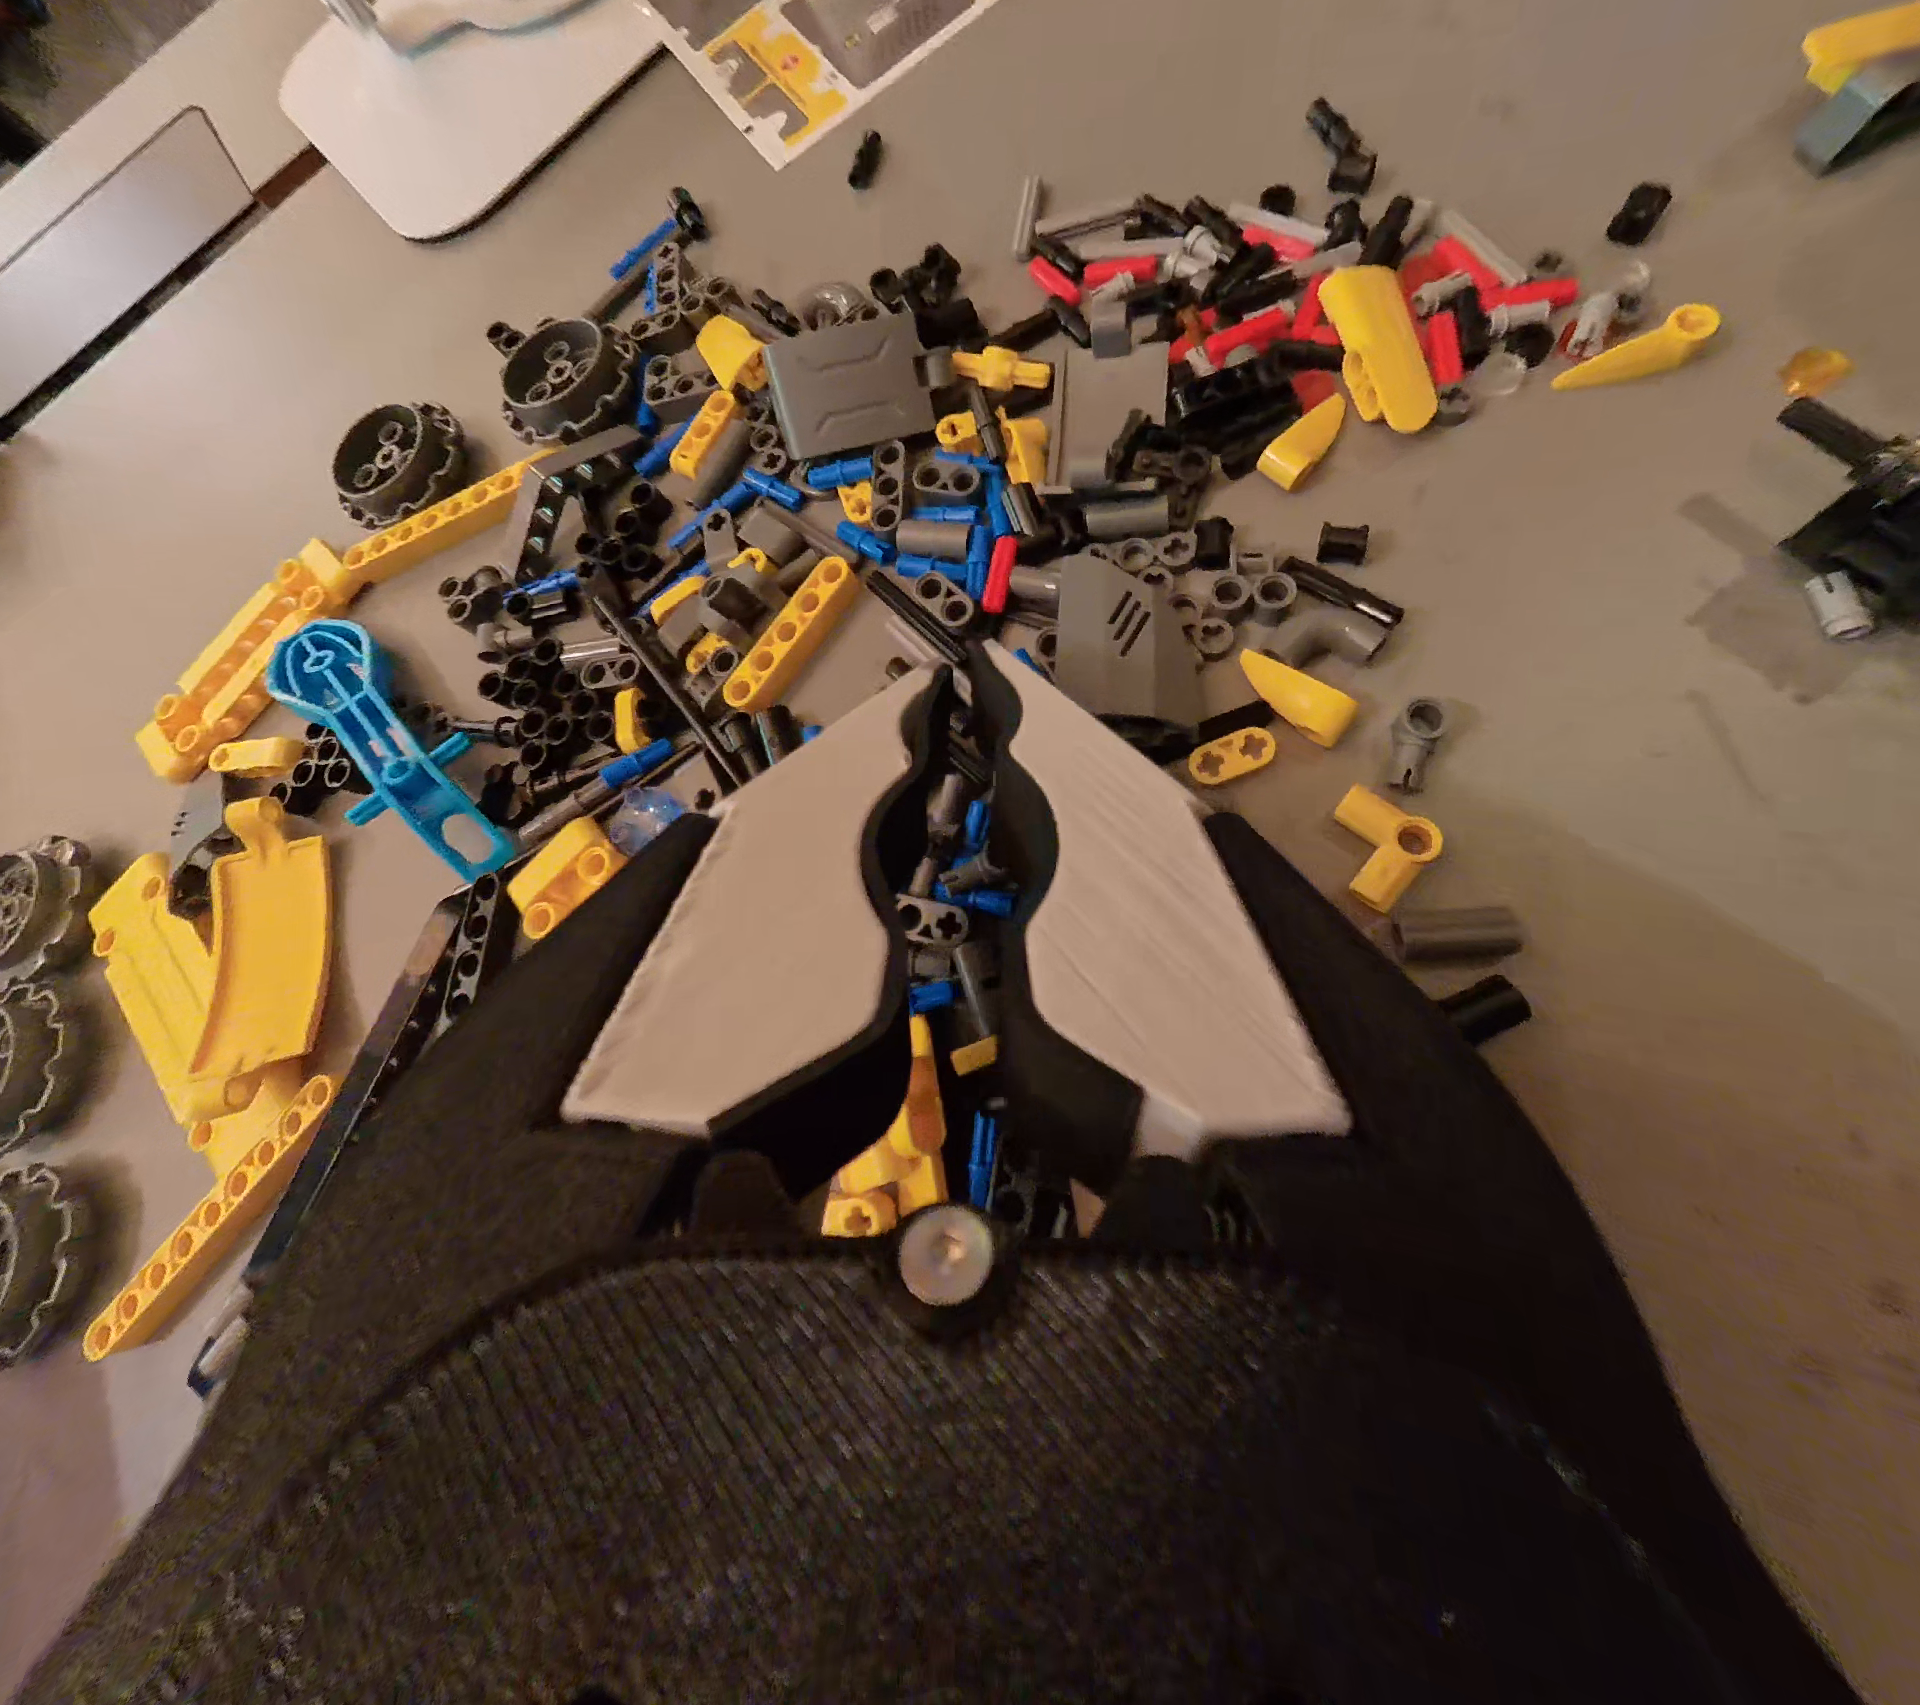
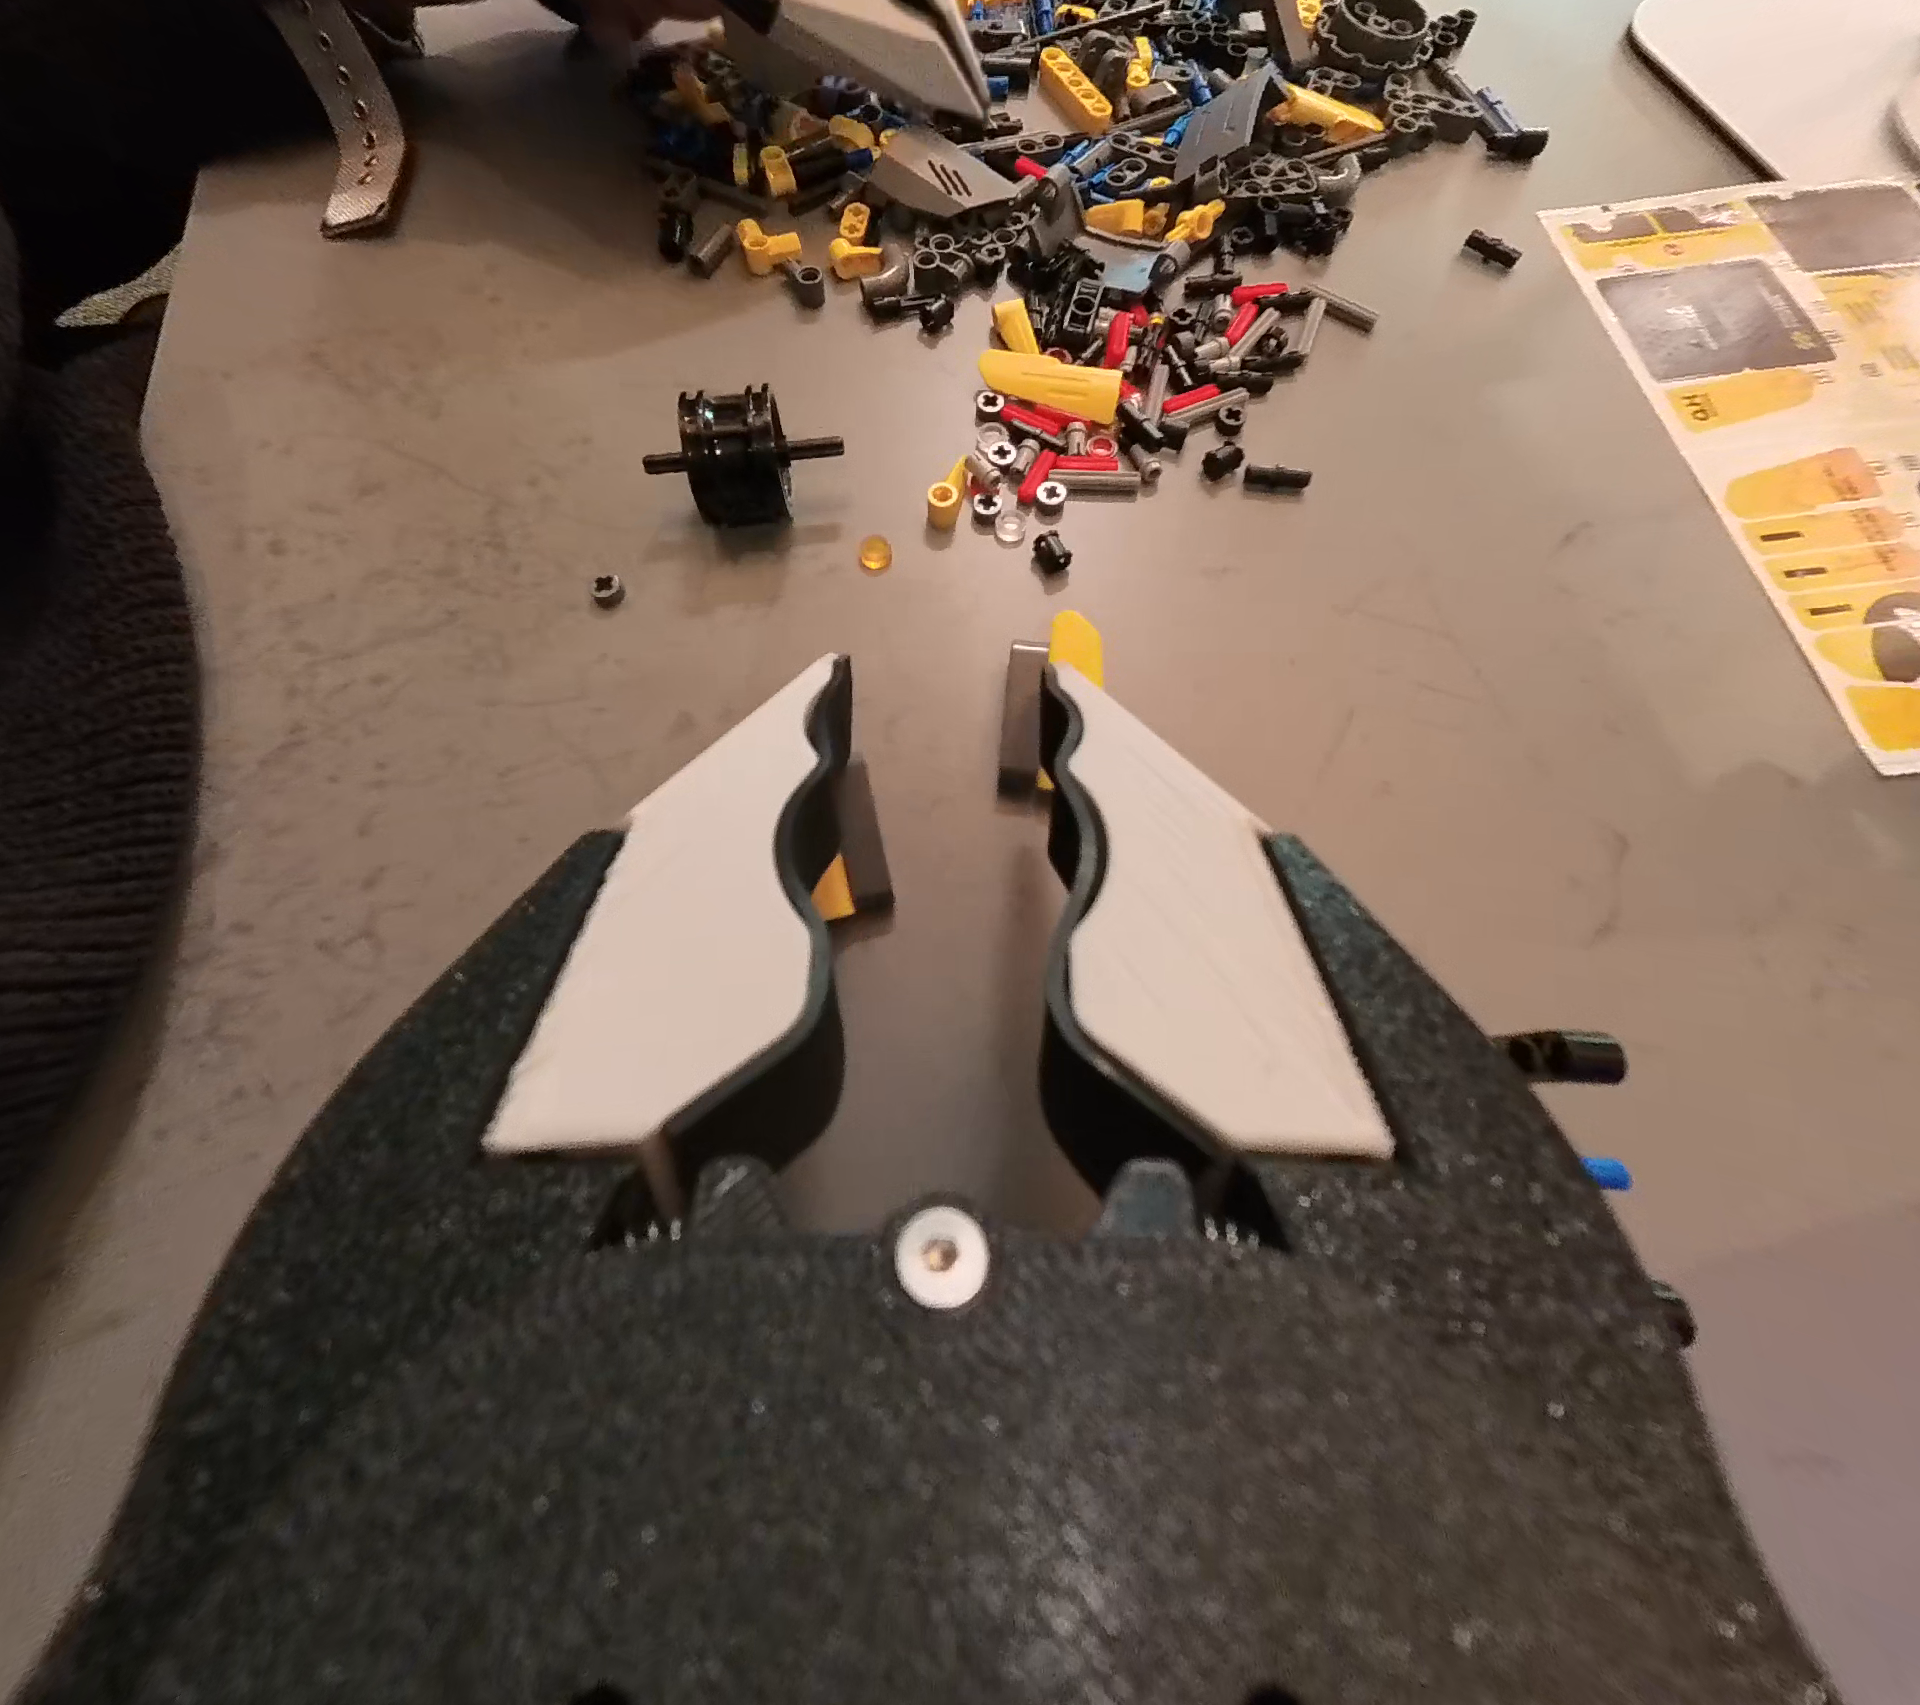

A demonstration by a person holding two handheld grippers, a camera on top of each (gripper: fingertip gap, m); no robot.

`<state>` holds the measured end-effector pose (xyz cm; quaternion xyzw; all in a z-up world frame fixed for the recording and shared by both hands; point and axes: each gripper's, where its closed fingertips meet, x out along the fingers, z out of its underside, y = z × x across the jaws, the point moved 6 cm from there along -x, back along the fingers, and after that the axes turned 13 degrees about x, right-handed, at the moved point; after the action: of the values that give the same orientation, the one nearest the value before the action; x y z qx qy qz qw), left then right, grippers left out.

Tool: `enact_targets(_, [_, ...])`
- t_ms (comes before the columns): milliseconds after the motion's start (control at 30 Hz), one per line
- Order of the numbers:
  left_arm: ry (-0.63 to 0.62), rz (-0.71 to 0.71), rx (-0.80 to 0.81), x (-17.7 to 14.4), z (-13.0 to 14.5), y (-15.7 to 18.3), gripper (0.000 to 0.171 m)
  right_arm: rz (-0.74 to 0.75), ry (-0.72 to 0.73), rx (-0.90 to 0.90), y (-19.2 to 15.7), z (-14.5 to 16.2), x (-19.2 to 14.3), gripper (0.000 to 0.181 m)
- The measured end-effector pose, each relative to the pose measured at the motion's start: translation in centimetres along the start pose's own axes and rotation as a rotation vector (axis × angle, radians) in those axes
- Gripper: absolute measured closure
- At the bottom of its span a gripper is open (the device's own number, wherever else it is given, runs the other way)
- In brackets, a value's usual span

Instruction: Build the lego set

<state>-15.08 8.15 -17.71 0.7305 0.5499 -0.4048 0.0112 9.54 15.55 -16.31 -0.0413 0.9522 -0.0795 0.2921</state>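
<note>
A pile of small building pieces (image 1: 831,512) in black, grey, yellow, blue and red lies on the grey table (image 2: 416,720). My left gripper (image 1: 964,668) is shut, its tips down in the near side of the pile. Whether it pinches a piece is hidden. It also shows in the right wrist view (image 2: 977,102), held by a person's hand. My right gripper (image 2: 935,668) is open, low over the table short of the pile. A grey and yellow piece (image 2: 1023,710) lies under and between its fingers. A black hub on an axle (image 2: 738,460) stands ahead to the left.
A sticker sheet (image 2: 1766,408) lies to the right, beside a white stand base (image 2: 1766,45). A blue separator tool (image 1: 364,720), yellow beams and dark toothed wheels (image 1: 395,460) lie at the pile's left edge. A person's dark sleeve and a loose strap (image 2: 343,86) are at the left. My hands' fingertips stand some 20 cm from each other.
</note>
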Motion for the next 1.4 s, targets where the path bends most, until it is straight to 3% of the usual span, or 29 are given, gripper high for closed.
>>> enact_targets(267, [0.013, 0.041, 0.000, 0.0, -0.1, 0.2, 0.157, -0.008, -0.001, 0.005, -0.1, 0.0, 0.1, 0.145])
enact_targets(400, [0.021, 0.054, -0.043, -0.2, -0.1, 0.0, 0.160, -0.006, -0.003, 0.003, -0.1, 0.0, 0.1, 0.145])
enact_targets(533, [0.112, 0.061, -0.206, -1.0, -0.4, -1.2, 0.169, -0.001, -0.010, -0.004, -0.1, 0.1, 0.2, 0.145])
enact_targets(600, [0.178, 0.157, -0.326, -1.3, -0.9, -1.2, 0.168, 0.000, -0.011, -0.004, -0.1, 0.1, 0.2, 0.145])
enact_targets(667, [0.159, 0.265, -0.397, -0.9, -0.9, -0.6, 0.165, -0.002, -0.010, 0.000, -0.1, 0.1, 0.2, 0.145])
enact_targets(733, [0.085, 0.265, -0.373, -0.4, -0.4, -0.2, 0.167, -0.006, -0.006, 0.006, -0.1, 0.0, 0.1, 0.145])
enact_targets(1000, [-0.008, 0.211, -0.346, 0.2, 0.2, -0.1, 0.171, -0.020, 0.001, 0.028, 0.1, -0.1, 0.0, 0.145])
enact_targets(1400, [-0.034, 0.217, -0.294, 0.4, -0.1, 0.5, 0.164, -0.026, 0.000, 0.047, 0.3, -0.1, 0.0, 0.145])
